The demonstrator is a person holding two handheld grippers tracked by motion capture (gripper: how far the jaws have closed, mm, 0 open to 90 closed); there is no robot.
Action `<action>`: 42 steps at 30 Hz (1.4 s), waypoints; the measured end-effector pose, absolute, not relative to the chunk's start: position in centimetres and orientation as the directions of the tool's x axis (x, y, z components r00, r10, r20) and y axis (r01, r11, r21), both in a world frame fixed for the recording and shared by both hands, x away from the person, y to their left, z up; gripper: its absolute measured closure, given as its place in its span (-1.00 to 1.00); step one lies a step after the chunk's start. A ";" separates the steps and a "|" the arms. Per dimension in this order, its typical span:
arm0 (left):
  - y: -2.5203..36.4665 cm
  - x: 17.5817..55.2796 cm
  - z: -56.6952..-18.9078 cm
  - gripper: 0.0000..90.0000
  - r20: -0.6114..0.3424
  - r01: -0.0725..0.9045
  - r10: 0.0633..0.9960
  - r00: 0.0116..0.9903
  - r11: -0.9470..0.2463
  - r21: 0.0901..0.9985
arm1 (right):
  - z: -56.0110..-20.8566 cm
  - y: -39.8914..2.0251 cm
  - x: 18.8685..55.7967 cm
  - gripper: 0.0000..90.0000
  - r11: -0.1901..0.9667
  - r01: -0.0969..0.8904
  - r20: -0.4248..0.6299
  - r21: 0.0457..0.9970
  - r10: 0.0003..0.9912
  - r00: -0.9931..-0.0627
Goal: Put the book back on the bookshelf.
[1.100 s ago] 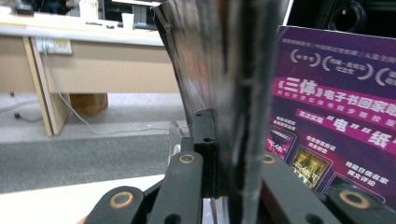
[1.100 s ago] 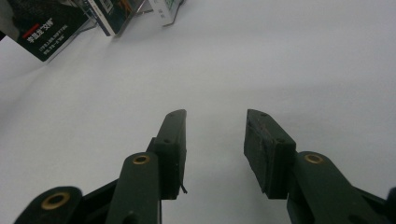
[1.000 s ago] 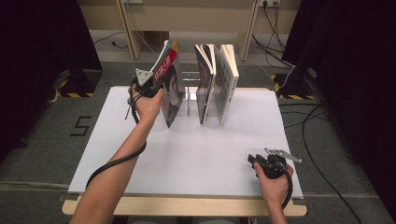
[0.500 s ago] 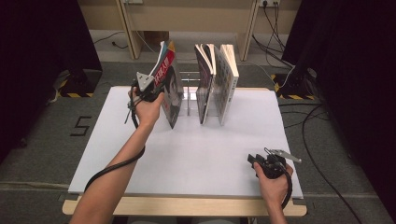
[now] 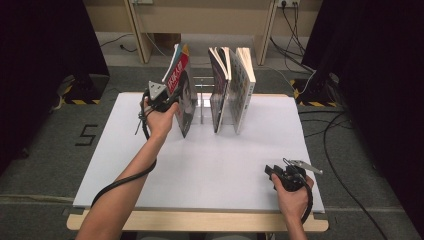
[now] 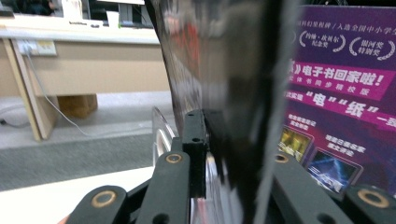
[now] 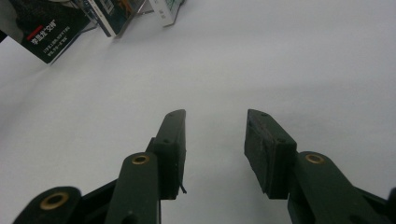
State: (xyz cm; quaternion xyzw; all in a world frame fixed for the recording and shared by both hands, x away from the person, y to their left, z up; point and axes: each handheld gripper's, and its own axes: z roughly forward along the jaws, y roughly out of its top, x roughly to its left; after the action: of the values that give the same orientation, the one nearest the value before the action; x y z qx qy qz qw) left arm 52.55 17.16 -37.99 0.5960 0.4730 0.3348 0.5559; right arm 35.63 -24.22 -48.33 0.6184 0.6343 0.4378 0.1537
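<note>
A book with a red and black cover [image 5: 184,95] stands leaning at the left end of a clear rack [image 5: 202,101] at the back of the white table [image 5: 200,165]. My left gripper [image 5: 172,97] is at its near edge. In the left gripper view the book [image 6: 336,93] stands between the jaws of the left gripper [image 6: 233,140]. Those jaws have just been opening, and a thin gap shows beside the left pad [image 6: 194,144]. My right gripper [image 5: 270,171] rests near the table's front right, and in the right gripper view it [image 7: 215,135] is open over bare table.
Several more books [image 5: 232,85] stand upright in the rack to the right of the leaning one. Cables run over the floor behind and to the right of the table. A wooden desk stands beyond it.
The left hand and the leaning book have barely shifted. The right gripper has stayed where it was.
</note>
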 end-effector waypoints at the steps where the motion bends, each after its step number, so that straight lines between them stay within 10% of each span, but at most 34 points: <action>1: 17.2 52.6 -38.1 0.73 -0.129 0.194 0.937 0.325 0.067 0.979 | -48.3 -24.2 35.6 0.31 -0.146 0.648 0.344 0.747 0.919 -0.190; 42: 17.9 51.2 -39.6 0.26 -0.179 0.271 0.918 0.353 0.083 0.959 | -48.1 -23.9 35.5 0.31 -0.127 0.640 0.324 0.758 0.925 -0.200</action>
State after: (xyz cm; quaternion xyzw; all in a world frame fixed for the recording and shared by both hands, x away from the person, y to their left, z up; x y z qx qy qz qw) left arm 51.21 17.92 -39.62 0.6103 0.4874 0.2935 0.5512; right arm 35.51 -23.86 -48.08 0.6110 0.6402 0.4361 0.1634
